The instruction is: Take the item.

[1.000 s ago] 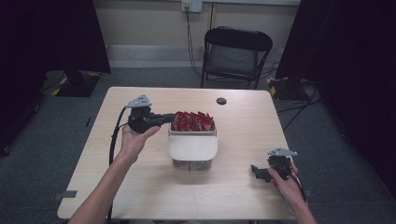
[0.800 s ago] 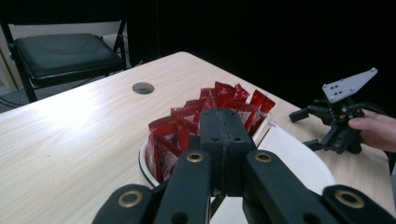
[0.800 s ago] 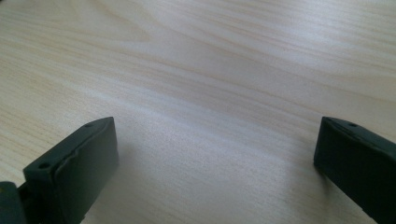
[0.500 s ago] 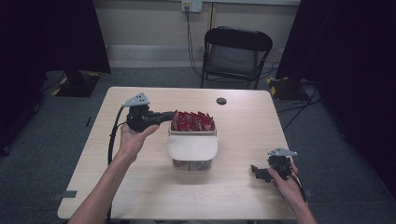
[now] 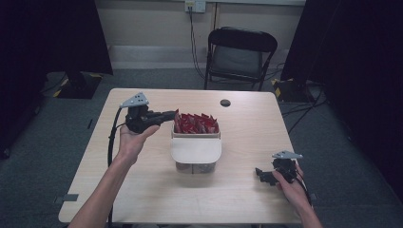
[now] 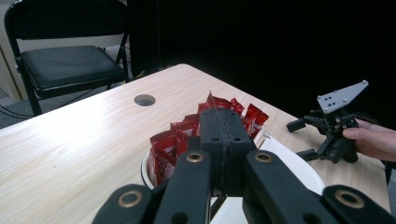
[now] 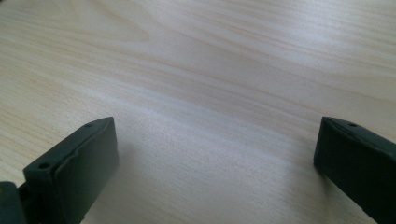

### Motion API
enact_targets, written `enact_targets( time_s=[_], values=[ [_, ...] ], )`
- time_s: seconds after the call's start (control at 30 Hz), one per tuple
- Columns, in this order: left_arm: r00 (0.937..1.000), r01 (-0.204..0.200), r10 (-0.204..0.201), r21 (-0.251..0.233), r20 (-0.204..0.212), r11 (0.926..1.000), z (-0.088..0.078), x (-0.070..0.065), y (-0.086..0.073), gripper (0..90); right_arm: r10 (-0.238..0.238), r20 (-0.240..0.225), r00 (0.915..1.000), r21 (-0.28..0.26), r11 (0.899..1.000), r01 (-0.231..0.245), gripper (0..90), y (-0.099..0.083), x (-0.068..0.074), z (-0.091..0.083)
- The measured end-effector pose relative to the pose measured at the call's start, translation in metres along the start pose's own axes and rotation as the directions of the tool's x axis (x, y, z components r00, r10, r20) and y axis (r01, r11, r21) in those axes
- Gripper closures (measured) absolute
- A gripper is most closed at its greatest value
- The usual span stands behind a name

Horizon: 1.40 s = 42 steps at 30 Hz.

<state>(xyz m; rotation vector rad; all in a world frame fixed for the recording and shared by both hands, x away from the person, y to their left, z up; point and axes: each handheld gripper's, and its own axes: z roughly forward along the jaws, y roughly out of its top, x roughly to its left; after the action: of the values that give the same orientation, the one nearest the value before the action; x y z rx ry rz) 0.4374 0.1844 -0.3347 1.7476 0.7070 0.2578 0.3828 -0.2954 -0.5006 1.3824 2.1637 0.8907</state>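
Little has changed over the last second: the left gripper (image 5: pixel 172 114), jaws closed together with nothing visibly held, is kept at the left edge of the red packets (image 5: pixel 196 123) in the white container (image 5: pixel 196 151) mid-table (image 5: pixel 142 190). The right gripper (image 5: pixel 260 174) rests wide open, empty, near right. No packet seems lifted yet.

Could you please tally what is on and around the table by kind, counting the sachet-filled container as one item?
Grippers: 2, left gripper and right gripper
Container of red sachets: 1
Table: 1
Folding chair: 1
Total: 5
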Motion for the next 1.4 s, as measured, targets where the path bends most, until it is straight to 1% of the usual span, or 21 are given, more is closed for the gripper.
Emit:
enact_targets(
  time_s=[0.17, 0.27, 0.33, 0.4, 0.47, 0.6, 0.8, 0.97, 1.1, 1.23, 1.33, 1.4],
  values=[
    [0.9999, -0.003, 0.003, -0.006, 0.012, 1.0, -0.002, 0.0, 0.004, 90.0, 0.0, 0.0, 1.0, 0.0, 1.0, 0.0, 0.0, 0.0, 0.0, 0.0],
    [0.9996, -0.008, 0.008, -0.018, 0.027, 0.9998, -0.003, -0.001, 0.005, 90.0, 0.001, 0.0, 1.0, 0.0, 1.0, -0.001, 0.0, 0.0, 0.0, 0.0],
    [0.9996, -0.014, 0.014, -0.013, 0.023, 0.9998, -0.003, -0.002, 0.005, 90.0, 0.0, 0.0, 1.0, 0.0, 1.0, 0.0, 0.0, 0.0, 0.0, 0.0],
    [0.9995, -0.029, 0.029, -0.008, 0.014, 0.9996, -0.004, -0.003, 0.007, 89.9, 0.0, -0.001, 1.0, 0.0, 1.0, 0.0, 0.0, 0.0, 0.0, 0.0],
    [0.9991, -0.041, 0.041, -0.009, 0.015, 0.9991, -0.006, -0.004, 0.008, 89.9, 0.0, -0.001, 1.0, 0.0, 1.0, 0.0, 0.0, 0.0, 0.0, 0.0],
    [0.9986, -0.049, 0.049, -0.017, 0.018, 0.9987, -0.009, -0.005, 0.012, 90.0, 0.0, -0.001, 1.0, 0.0, 1.0, 0.0, 0.0, 0.0, 0.0, 0.0],
    [0.9984, -0.051, 0.052, -0.038, 0.024, 0.998, -0.015, -0.006, 0.017, 89.9, -0.001, -0.001, 1.0, 0.0, 1.0, 0.001, 0.0, 0.0, 0.0, 0.0],
    [0.9985, -0.05, 0.051, -0.029, 0.019, 0.9983, -0.017, -0.007, 0.018, 89.9, -0.001, -0.001, 1.0, 0.0, 1.0, 0.001, 0.0, 0.0, 0.0, 0.0],
    [0.9982, -0.056, 0.057, -0.034, 0.02, 0.9978, -0.018, -0.01, 0.02, 89.9, -0.001, -0.001, 1.0, 0.0, 1.0, 0.001, 0.0, 0.0, 0.0, 0.0],
    [0.9973, -0.069, 0.07, -0.049, 0.02, 0.9964, -0.022, -0.012, 0.024, 89.9, -0.001, -0.001, 1.0, 0.001, 1.0, 0.001, 0.0, 0.0, 0.0, 0.0],
    [0.9973, -0.069, 0.071, -0.067, 0.021, 0.9954, -0.026, -0.013, 0.027, 89.9, -0.001, -0.001, 1.0, 0.001, 1.0, 0.001, 0.0, 0.0, 0.0, 0.0],
    [0.9974, -0.068, 0.069, -0.071, 0.02, 0.9952, -0.029, -0.013, 0.028, 89.9, -0.001, -0.001, 1.0, 0.001, 1.0, 0.001, 0.0, 0.0, 0.0, 0.0]
  ],
)
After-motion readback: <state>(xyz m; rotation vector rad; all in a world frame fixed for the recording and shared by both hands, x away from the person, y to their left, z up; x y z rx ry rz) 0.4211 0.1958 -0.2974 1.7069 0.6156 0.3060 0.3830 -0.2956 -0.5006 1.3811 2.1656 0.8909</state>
